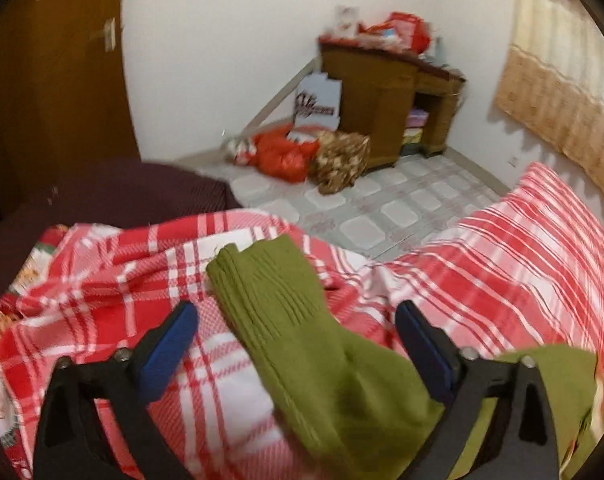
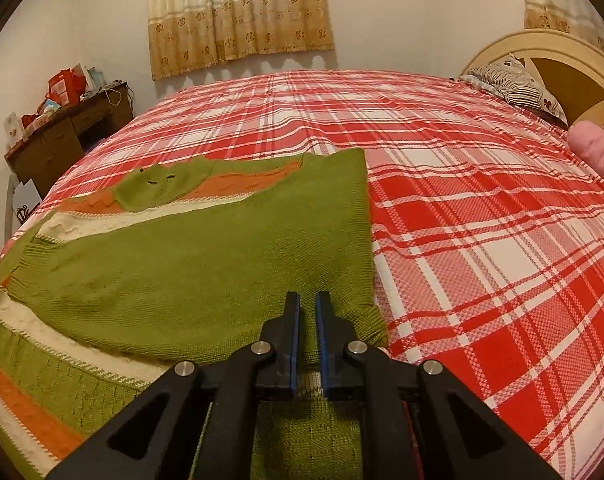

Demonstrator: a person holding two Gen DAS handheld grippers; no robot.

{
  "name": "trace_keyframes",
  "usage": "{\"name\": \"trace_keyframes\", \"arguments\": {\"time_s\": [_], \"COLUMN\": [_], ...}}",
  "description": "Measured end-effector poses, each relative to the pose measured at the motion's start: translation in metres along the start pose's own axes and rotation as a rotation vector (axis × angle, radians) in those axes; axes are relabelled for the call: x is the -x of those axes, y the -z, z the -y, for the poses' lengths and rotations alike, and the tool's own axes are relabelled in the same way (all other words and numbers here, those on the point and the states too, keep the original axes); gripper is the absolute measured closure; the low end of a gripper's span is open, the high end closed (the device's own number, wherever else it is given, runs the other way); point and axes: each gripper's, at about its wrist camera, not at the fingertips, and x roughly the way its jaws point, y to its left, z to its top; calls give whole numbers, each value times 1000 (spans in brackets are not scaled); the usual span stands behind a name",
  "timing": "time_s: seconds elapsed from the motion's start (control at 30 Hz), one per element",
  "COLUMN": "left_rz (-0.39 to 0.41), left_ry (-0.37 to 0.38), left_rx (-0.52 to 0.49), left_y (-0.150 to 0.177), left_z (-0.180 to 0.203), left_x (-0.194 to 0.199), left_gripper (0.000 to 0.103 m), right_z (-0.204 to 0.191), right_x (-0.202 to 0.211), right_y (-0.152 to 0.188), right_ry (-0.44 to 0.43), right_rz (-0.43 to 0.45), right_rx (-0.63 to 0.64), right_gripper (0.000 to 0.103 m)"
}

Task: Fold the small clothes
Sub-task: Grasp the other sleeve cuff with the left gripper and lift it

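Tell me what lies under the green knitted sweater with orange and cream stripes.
The green knitted sweater lies on the red and white plaid bedsheet, which shows all around it. What the sheet looks like directly beneath is covered.

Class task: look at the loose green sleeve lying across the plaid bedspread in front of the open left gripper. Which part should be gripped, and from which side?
Grip the ribbed cuff end of the green sleeve, probably coming from above. It lies flat on the plaid bedspread, narrow enough for the open left gripper jaws to straddle, and holding the free end lets the sleeve swing over.
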Motion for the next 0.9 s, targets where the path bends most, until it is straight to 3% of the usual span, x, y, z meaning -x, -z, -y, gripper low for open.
{"name": "trace_keyframes", "arguments": {"time_s": [0.07, 0.13, 0.33, 0.4, 0.43, 0.47, 0.53, 0.67, 0.77, 0.9], "left_rz": [-44, -116, -72, -61, -56, -53, -50, 28, 151, 279], "left_ry": [-6, 2, -31, -23, -22, -14, 10, 105, 213, 413], "left_rx": [17, 40, 15, 17, 10, 2, -10, -42, -129, -290], "left_y": [0, 0, 6, 5, 5, 5, 1, -5, -1, 28], "left_z": [-2, -4, 7, 7, 6, 7, 9, 25, 59, 116], "left_x": [-16, -32, -28, -26, -24, -24, -23, 14, 67, 148], "left_gripper": [27, 35, 51, 63, 77, 84, 88, 90, 90, 91], "right_z": [-1, -1, -2, -2, -2, -2, -2, -2, -1, 0], "right_x": [-1, -1, -1, -1, -1, -1, -2, -2, -2, -1], "right_y": [0, 1, 1, 1, 1, 1, 1, 1, 1, 2], "right_ry": [2, 3, 1, -1, -3, -5, -10, -13, -15, -20], "right_rz": [0, 1, 0, 1, 1, 2, 2, 4, 4, 6], "right_rx": [2, 4, 3, 1, 0, -2, -5, -8, -9, -11], "right_gripper": [95, 95, 95, 95, 95, 95, 95, 95, 95, 95]}}
